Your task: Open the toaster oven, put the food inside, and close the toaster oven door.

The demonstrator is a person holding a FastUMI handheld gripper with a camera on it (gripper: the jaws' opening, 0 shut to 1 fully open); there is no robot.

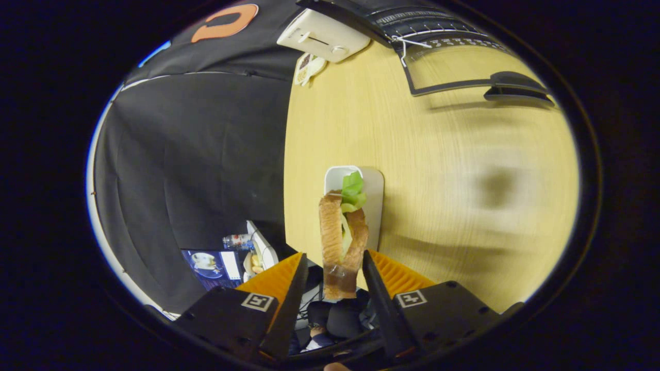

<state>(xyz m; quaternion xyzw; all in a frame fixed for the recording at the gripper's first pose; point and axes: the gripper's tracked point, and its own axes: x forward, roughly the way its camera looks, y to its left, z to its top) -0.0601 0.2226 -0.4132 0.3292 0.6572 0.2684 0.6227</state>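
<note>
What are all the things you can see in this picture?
sandwich: one, brown bread with green lettuce, standing on edge between the claw's fingers.
tray: one, white, lying on the table just beyond the sandwich.
toaster oven: one, black, at the far end of the table, its glass door dropped open.
toaster: one, cream, at the far end of the table beside the toaster oven.
table: one, light wood, under everything.
bottle: one, clear, down beyond the table's edge.
claw: one, fingers either side of the sandwich's lower end; the picture does not settle whether both press on it.
</note>
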